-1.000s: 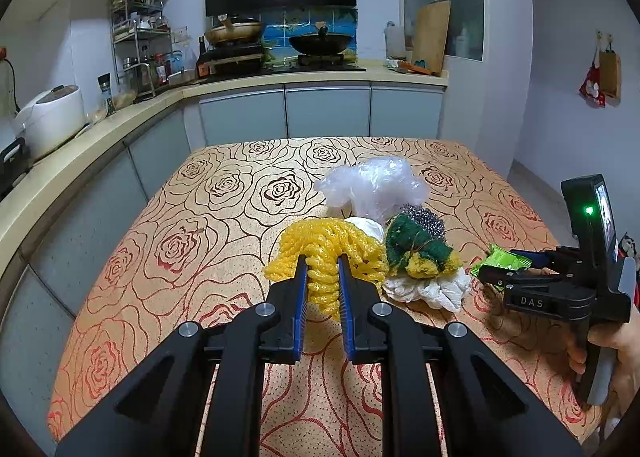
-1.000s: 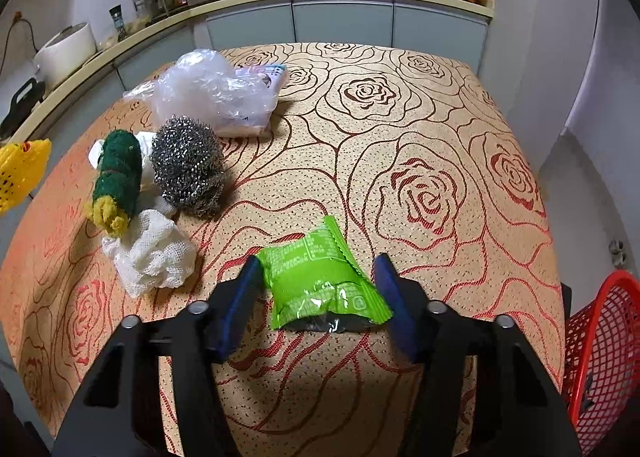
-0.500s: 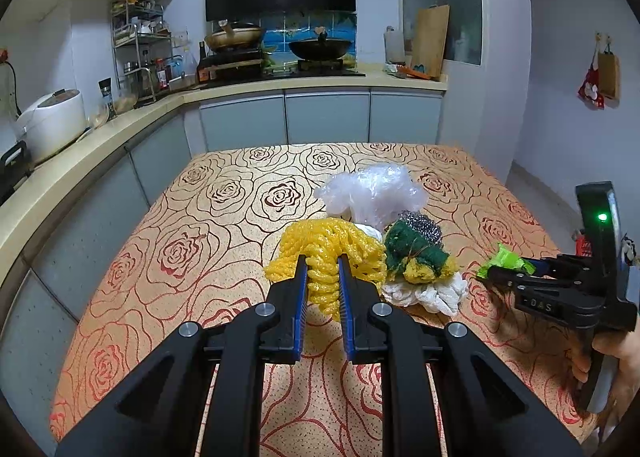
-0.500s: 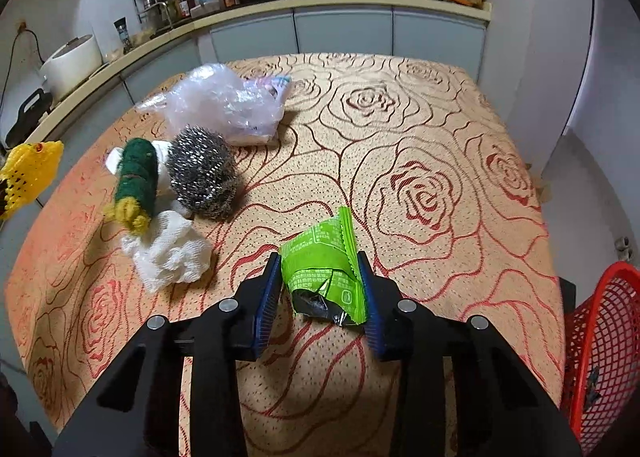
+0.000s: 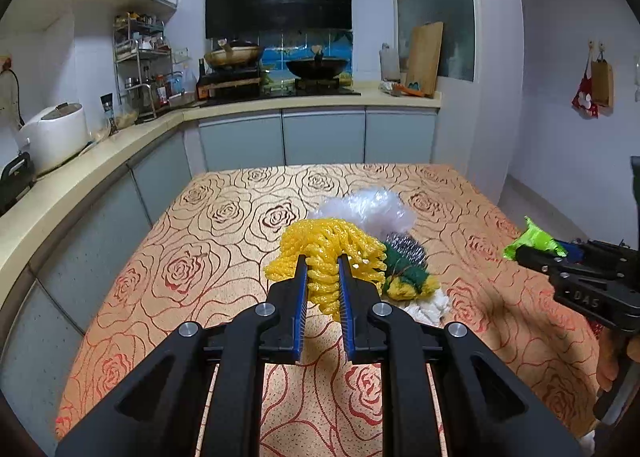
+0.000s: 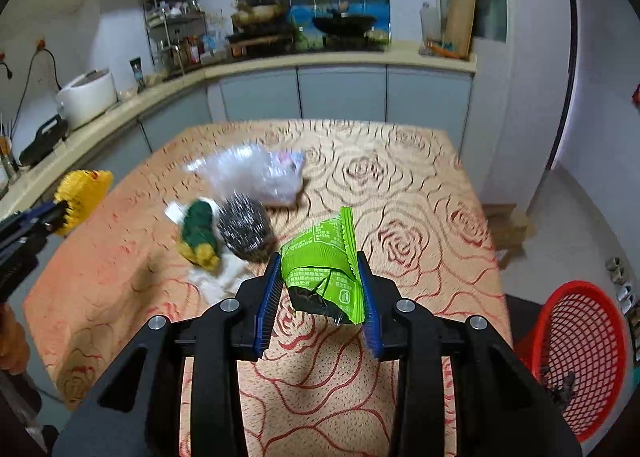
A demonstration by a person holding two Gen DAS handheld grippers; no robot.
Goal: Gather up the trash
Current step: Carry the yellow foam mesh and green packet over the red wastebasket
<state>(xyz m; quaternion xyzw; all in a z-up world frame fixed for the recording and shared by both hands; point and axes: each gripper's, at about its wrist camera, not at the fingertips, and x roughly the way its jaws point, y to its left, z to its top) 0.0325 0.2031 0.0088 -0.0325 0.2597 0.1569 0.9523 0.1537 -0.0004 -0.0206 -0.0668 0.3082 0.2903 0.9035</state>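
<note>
Your left hand-held gripper pinches the yellow net; your right hand-held gripper squeezes the green wrapper above the worktop.

Both wrist views overlook the table

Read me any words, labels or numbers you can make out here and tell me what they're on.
"DAS": raised letters on the side of the right gripper.
Green wrapper held in that gripper: lines of small print and a round mark, too small and blurred to read.
Bottles and jars on the counter rack: labels unreadable.

Green wrapper now pinched, airborne
</note>
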